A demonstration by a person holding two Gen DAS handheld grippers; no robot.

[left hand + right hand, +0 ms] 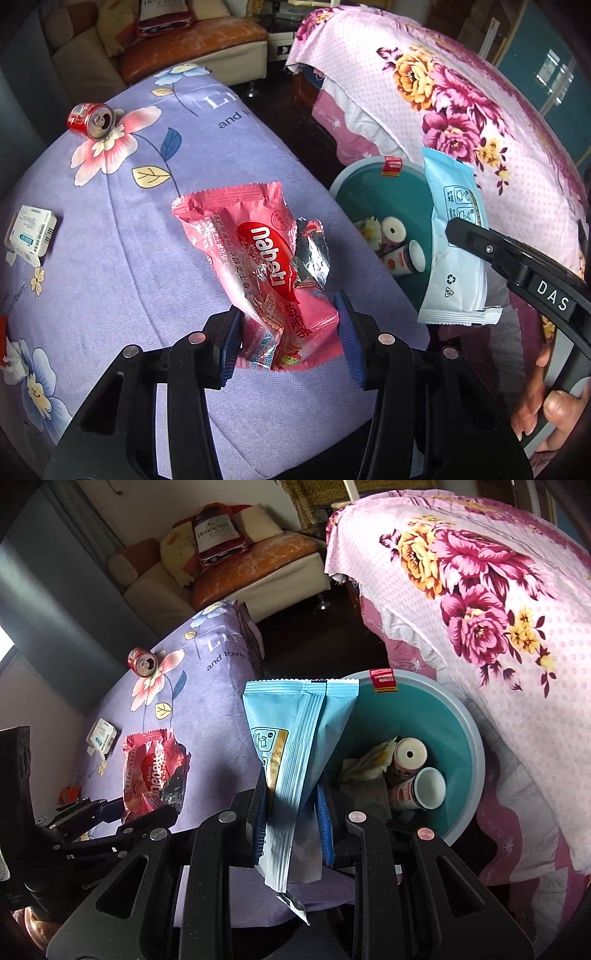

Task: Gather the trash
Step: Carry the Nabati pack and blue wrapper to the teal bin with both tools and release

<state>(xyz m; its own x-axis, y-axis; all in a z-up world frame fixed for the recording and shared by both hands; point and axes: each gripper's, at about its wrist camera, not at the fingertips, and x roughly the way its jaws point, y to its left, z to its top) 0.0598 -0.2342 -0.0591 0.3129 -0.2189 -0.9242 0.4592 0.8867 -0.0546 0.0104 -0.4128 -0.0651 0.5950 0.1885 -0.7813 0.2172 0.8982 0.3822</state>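
Left gripper (288, 338) pinching a pink wafer wrapper (266, 266) above the purple floral cloth (147, 295) just beside the teal bin (458, 716), right gripper (291, 825) clamped on a pale blue packet (295, 738) at the bin's near rim, red can (92, 120) lying on the cloth well away from the bin

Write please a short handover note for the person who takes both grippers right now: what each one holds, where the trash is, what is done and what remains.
Left gripper: shut on the pink wafer wrapper, above the purple cloth.
Right gripper: shut on the light blue packet, at the near rim of the teal bin.
Done: two paper cups and crumpled paper already lie in the bin.
Left: drop both wrappers in, then fetch the red can, the small white box and the scraps at the cloth's left edge.
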